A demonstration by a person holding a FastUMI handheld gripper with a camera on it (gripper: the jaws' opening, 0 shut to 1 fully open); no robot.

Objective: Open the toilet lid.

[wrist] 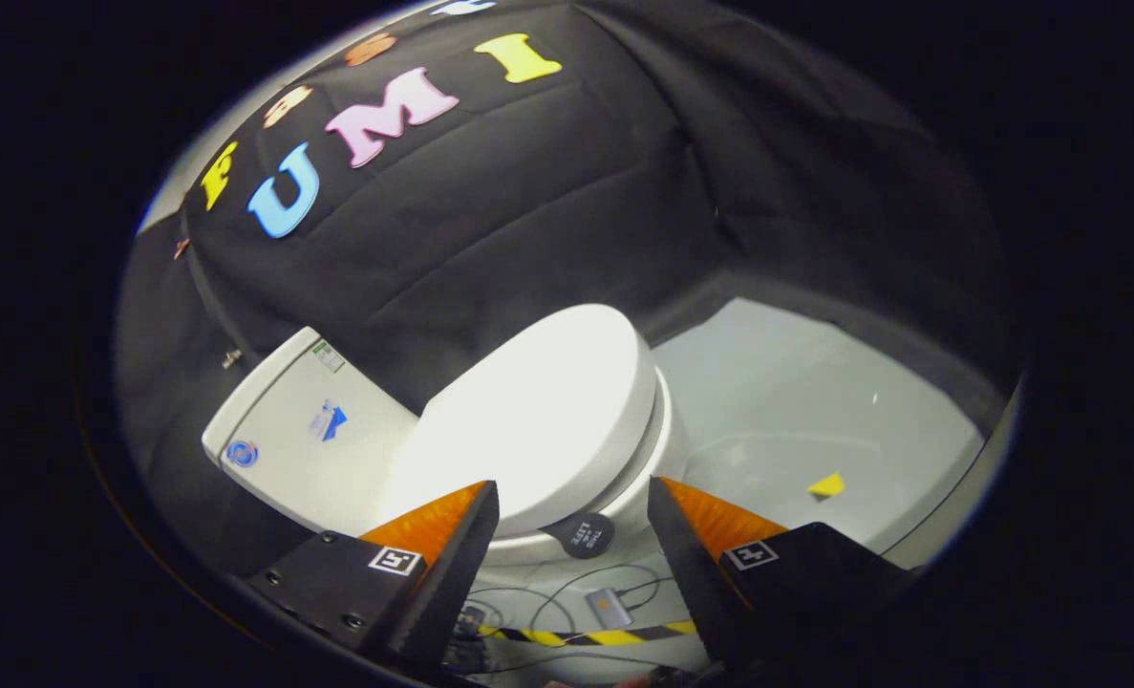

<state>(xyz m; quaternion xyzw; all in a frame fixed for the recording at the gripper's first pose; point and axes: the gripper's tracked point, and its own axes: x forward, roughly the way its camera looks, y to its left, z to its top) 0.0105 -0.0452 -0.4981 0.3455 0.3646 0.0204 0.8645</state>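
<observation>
Here the gripper (pixel 573 497) hangs open, its two orange-and-black fingers (pixel 452 535) spread wide apart with nothing between them but air and the view of what lies beyond. Each finger carries a small square black-and-white marker on its black base.

Just ahead of the fingertips, toward 12 o'clock, sits the toilet (pixel 624 478), seen at a tilt. Its white lid (pixel 538 420) is down, lying flat over the seat and bowl, and its near edge falls in the gap between the two fingers. The fingers do not touch it. A round dark sticker (pixel 587 534) sits on the bowl's front rim, just below the lid's edge and between the fingertips.

At about 10 o'clock from the lid is the white tank (pixel 289 430), touching the booth's black cloth wall behind it. The tank top bears a blue sticker in its middle, a round blue one near its corner and a small label at its far end.

At 3 o'clock from the toilet spreads a pale floor (pixel 815 401), with a small yellow triangle (pixel 826 485) lying on it well apart from the bowl.

At 6 o'clock, under the gap between the fingers, a small grey box (pixel 608 606) with thin cables lies on the floor beside a strip of yellow-and-black tape (pixel 614 634).
</observation>
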